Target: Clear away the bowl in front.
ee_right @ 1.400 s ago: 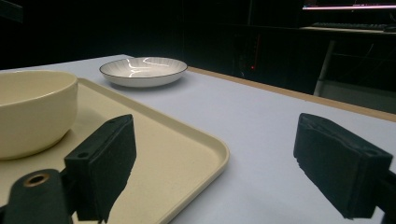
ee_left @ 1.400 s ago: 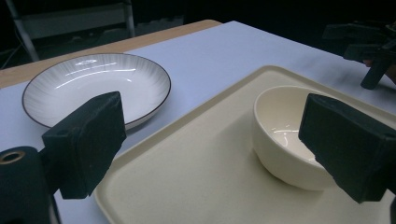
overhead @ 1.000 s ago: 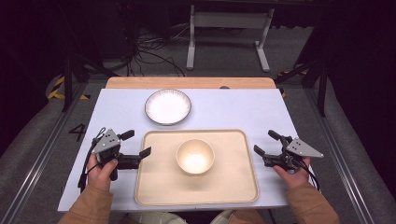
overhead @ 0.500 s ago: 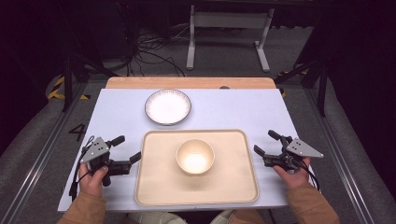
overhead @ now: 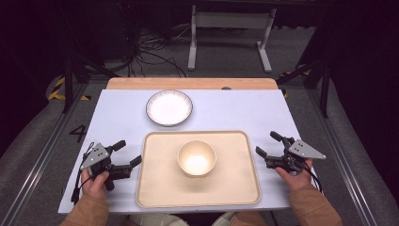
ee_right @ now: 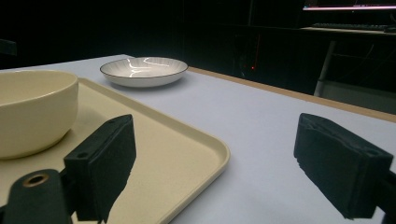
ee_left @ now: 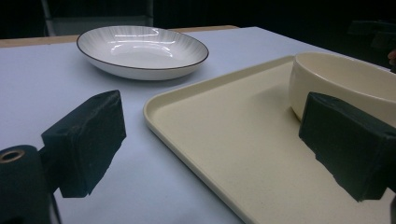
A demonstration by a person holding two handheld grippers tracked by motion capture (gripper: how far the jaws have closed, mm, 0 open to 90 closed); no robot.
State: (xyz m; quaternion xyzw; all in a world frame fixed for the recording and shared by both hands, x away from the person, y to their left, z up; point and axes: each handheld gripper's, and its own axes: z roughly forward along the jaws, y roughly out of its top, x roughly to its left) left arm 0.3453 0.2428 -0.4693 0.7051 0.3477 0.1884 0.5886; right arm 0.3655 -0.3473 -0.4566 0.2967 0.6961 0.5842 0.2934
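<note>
A cream bowl [overhead: 196,157] stands upright in the middle of a beige tray [overhead: 155,188] at the table's near side. Behind the tray rests a white plate with a dark rim [overhead: 169,107]. My left gripper [overhead: 128,152] is open beside the tray's left edge, low over the table, one jaw above the tray's corner. In the left gripper view the tray [ee_left: 219,140], bowl [ee_left: 336,79] and plate [ee_left: 140,49] lie ahead. My right gripper [overhead: 268,144] is open beside the tray's right edge, nothing between its jaws. Its view shows the bowl [ee_right: 32,109], tray [ee_right: 187,144] and plate [ee_right: 144,70].
The pale blue tabletop [overhead: 244,110] has a wooden strip [overhead: 193,83] along its far edge. Beyond it are a dark floor with cables [overhead: 150,52] and a metal stand [overhead: 230,33]. Rails run along both sides of the table.
My left gripper has drawn back toward the near left, dropping lower beside the tray's left edge. The right gripper, bowl, tray and plate have stayed put.
</note>
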